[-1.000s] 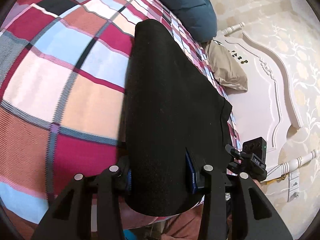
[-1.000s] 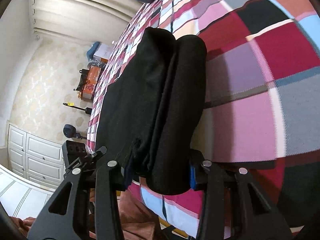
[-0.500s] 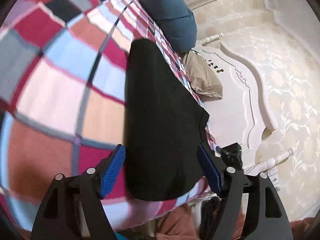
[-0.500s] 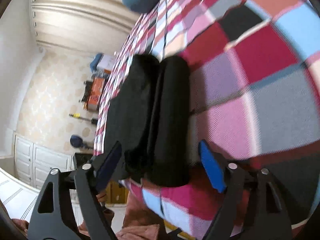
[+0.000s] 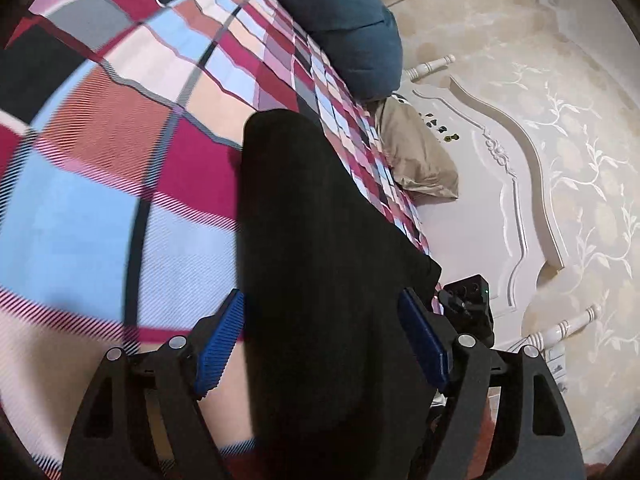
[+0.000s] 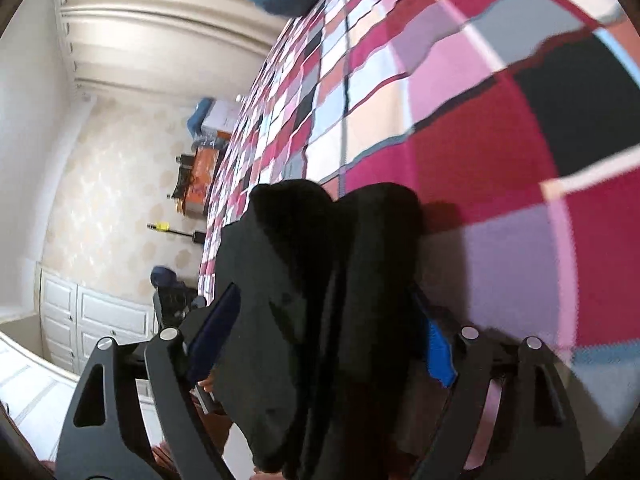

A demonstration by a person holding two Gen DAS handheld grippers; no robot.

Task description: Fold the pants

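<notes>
The black pants [image 5: 320, 264], folded into a long narrow bundle, lie on the plaid bedspread [image 5: 120, 184] near the bed's edge, with their near end running between the blue pads of both tools. The left gripper [image 5: 320, 344] and the right gripper [image 6: 324, 332] both stand wide open, straddling the cloth without pinching it, though the cloth partly covers the right gripper's pads. Beyond the pants sit a dark blue cushion [image 5: 352, 28] and a tan pillow [image 5: 416, 160] against the white carved headboard [image 5: 496, 208]; white cabinets [image 6: 96, 320] stand beside the bed.
</notes>
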